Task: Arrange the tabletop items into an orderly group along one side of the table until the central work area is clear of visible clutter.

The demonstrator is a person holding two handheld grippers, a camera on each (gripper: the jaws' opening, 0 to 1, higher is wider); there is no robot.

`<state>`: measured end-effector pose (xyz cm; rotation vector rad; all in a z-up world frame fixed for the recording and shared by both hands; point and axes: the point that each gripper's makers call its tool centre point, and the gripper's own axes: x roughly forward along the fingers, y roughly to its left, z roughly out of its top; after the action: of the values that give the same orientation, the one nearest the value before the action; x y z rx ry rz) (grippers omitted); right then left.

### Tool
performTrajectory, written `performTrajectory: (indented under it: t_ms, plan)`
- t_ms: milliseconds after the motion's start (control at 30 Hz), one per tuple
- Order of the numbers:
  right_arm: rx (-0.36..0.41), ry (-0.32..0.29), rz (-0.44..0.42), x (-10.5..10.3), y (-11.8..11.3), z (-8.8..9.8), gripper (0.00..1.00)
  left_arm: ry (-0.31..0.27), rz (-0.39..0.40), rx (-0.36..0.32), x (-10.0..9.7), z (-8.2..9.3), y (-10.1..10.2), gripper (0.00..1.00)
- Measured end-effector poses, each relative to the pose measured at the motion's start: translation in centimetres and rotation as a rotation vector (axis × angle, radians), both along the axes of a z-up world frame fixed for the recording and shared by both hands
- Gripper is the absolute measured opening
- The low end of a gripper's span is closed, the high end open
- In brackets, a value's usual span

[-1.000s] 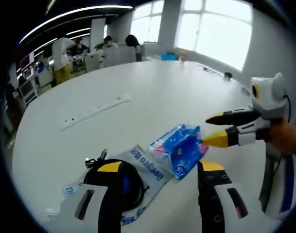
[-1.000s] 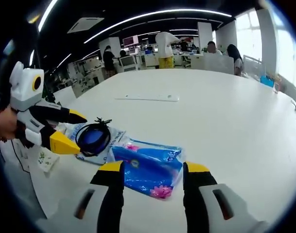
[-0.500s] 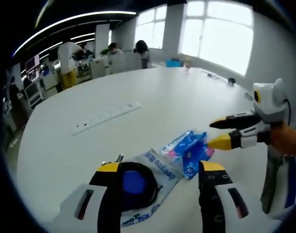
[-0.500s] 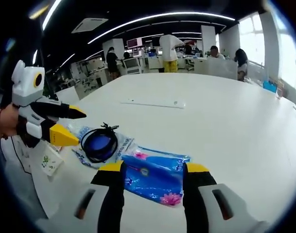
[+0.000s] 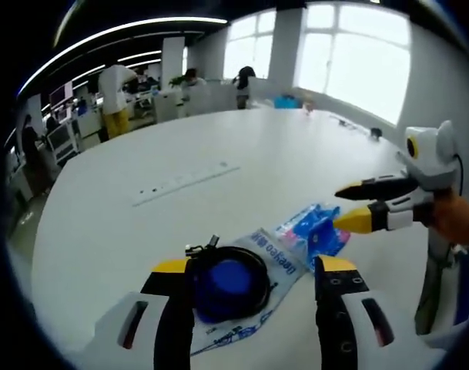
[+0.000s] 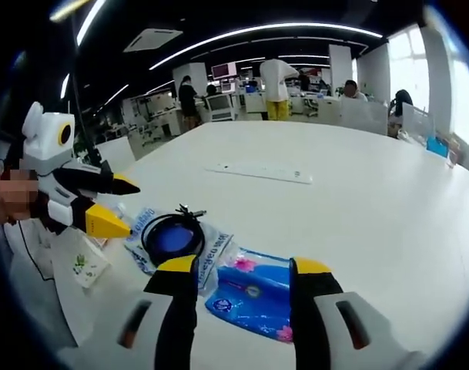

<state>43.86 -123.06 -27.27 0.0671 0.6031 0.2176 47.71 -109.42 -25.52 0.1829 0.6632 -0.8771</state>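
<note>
Left gripper view: left gripper (image 5: 253,274) jaws apart, gripping nothing, above blue coil (image 5: 228,281) on white bag (image 5: 253,287). Right gripper (image 6: 240,271) jaws also spread, over blue packet (image 6: 253,297). Packet touched bag; power strip (image 6: 260,173) lay well apart on white table (image 6: 373,200).

Office desks (image 6: 242,99) — people (image 5: 115,87) — bright windows (image 5: 359,58)

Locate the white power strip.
In the left gripper view, the white power strip lies alone mid-table, beyond the coiled black cable.
</note>
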Motion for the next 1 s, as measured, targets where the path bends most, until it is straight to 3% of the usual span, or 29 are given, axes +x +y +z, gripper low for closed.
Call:
performTrajectory:
  t_ms: [1000]
  plan:
    - [0.002,-0.016,0.076,2.0,4.1,1.7,0.52,-0.023,0.049,-0.005,1.6,1.1,4.3,0.61]
